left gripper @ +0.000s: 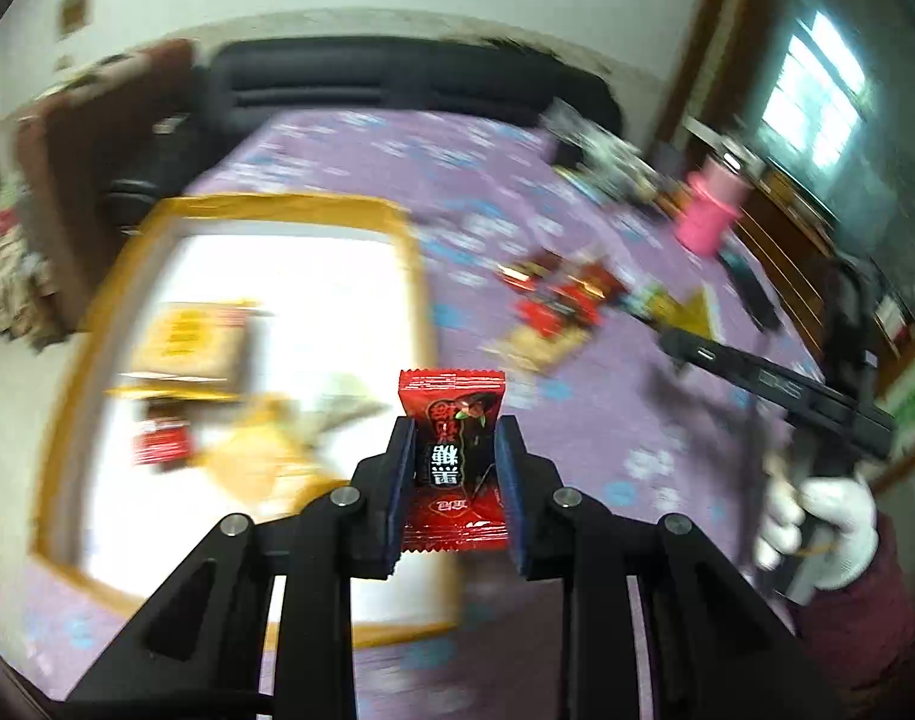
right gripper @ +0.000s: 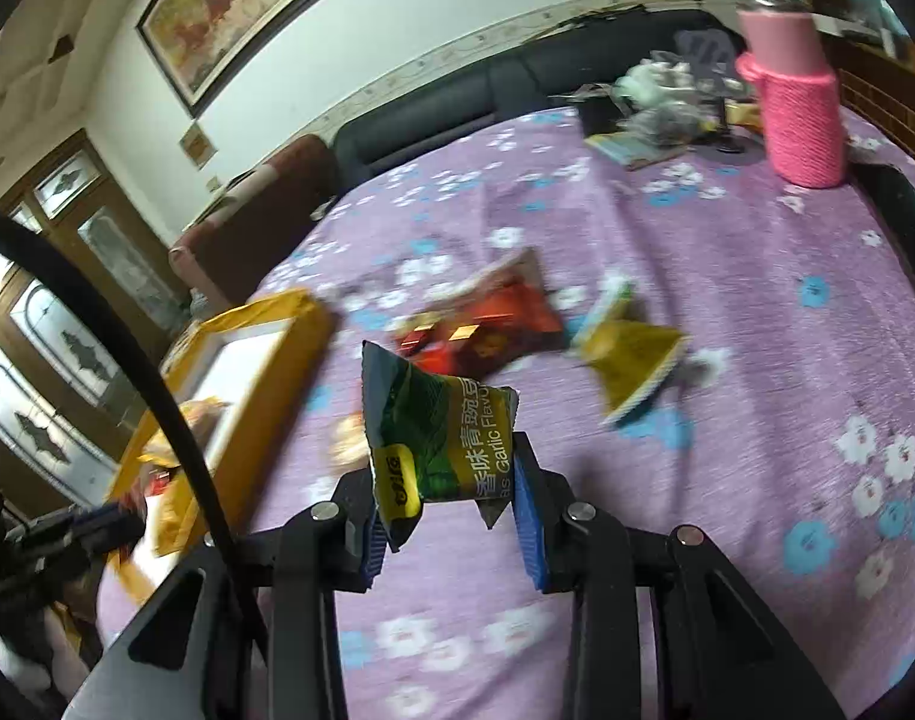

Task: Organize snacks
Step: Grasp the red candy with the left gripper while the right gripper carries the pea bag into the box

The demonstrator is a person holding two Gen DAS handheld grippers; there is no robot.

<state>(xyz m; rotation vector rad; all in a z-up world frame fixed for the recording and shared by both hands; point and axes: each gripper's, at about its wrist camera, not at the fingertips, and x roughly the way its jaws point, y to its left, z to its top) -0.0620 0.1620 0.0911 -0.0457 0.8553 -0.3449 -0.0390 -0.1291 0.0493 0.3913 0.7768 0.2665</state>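
The left gripper (left gripper: 454, 468) gripped a red candy (left gripper: 452, 402) above the yellow-rimmed box (left gripper: 289, 207); the right gripper (right gripper: 451, 504) clamped a green pea packet (right gripper: 433, 432) over the purple-clothed table's (right gripper: 727, 300) middle.

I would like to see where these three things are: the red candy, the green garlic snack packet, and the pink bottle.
red candy (left gripper: 451, 402), left wrist view, upper part of the wrapper.
green garlic snack packet (right gripper: 439, 432), right wrist view, middle of the front.
pink bottle (right gripper: 805, 120), right wrist view, knitted sleeve.
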